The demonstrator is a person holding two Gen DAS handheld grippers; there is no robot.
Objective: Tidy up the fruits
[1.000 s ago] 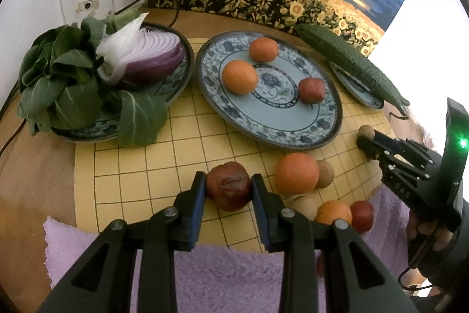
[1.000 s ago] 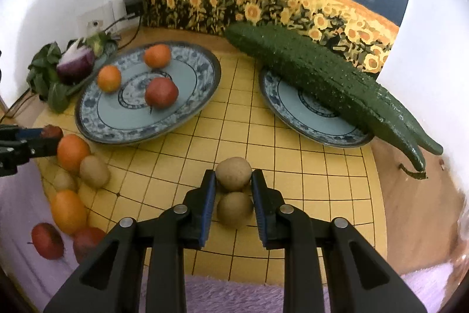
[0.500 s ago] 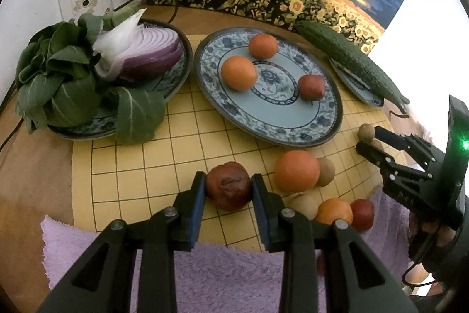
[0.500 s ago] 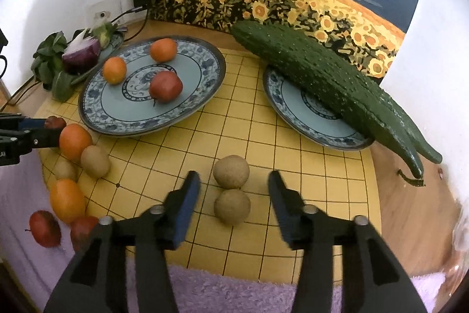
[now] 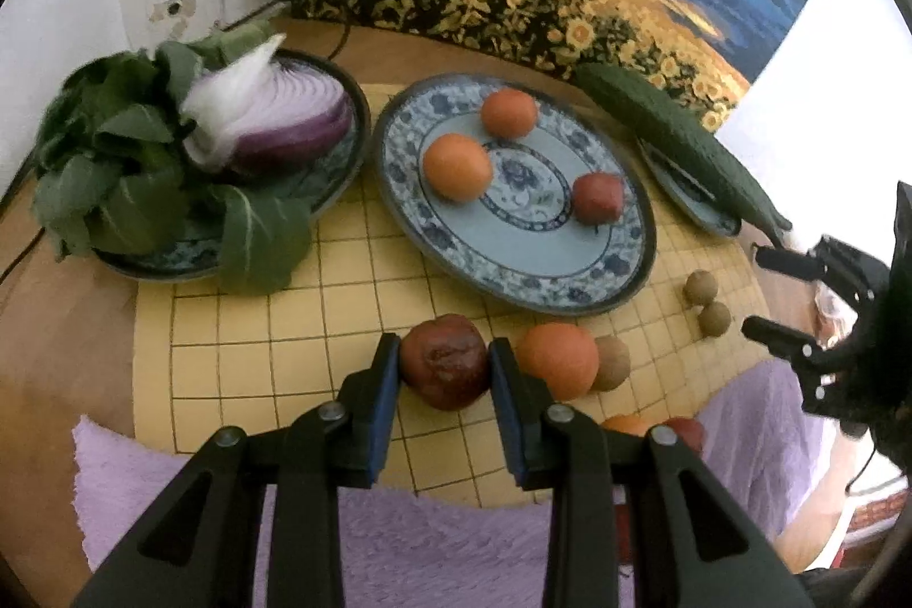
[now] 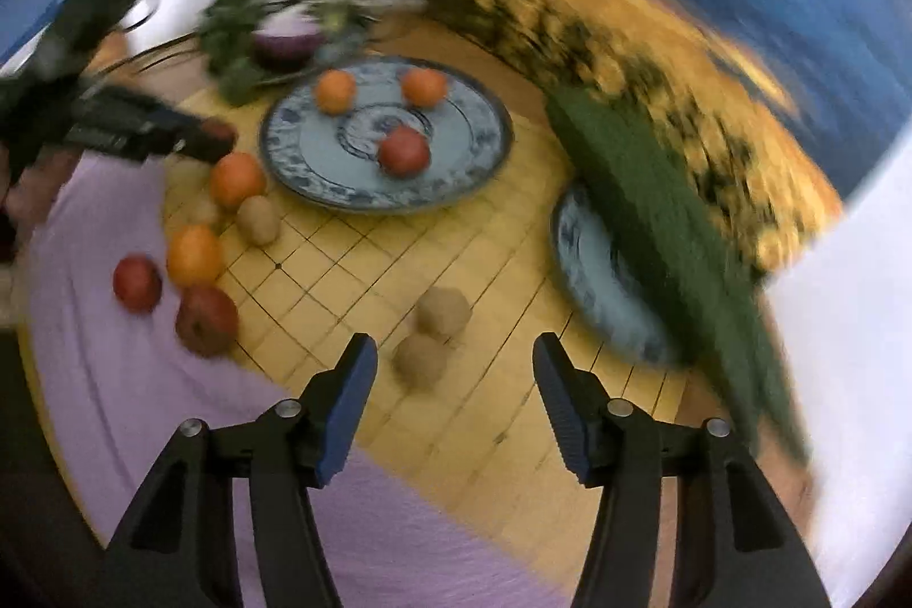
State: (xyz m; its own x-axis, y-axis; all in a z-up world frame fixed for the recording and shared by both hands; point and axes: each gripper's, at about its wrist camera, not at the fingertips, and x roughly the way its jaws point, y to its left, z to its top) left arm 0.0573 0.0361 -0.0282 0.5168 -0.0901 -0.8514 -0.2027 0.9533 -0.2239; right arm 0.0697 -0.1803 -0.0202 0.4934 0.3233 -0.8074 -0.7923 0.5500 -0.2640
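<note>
My left gripper [image 5: 444, 351] is shut on a dark red wrinkled fruit [image 5: 444, 362], just above the yellow grid mat [image 5: 256, 351]. Behind it a large blue patterned plate [image 5: 456, 237] carries two oranges [image 5: 457, 167] and a red fruit [image 5: 596, 198]. My right gripper [image 6: 453, 363] is opening, its pads touching nothing. Two small brown fruits [image 6: 443, 311] lie on the mat below and just ahead of it. An orange [image 6: 237, 179], another orange [image 6: 195, 254], a brown fruit [image 6: 259, 220] and two red fruits [image 6: 206, 320] lie loose at the mat's left edge.
A plate with leafy greens and half a purple onion [image 5: 268, 123] stands at the back left. A long cucumber [image 6: 655, 209] lies across a small plate [image 6: 593, 277] on the right. A purple towel [image 5: 399, 551] covers the near edge. A sunflower painting backs the table.
The right gripper let go of the brown fruit, spread its fingers, lifted and rolled, so its view is tilted and blurred. The left gripper kept still with the dark red fruit.
</note>
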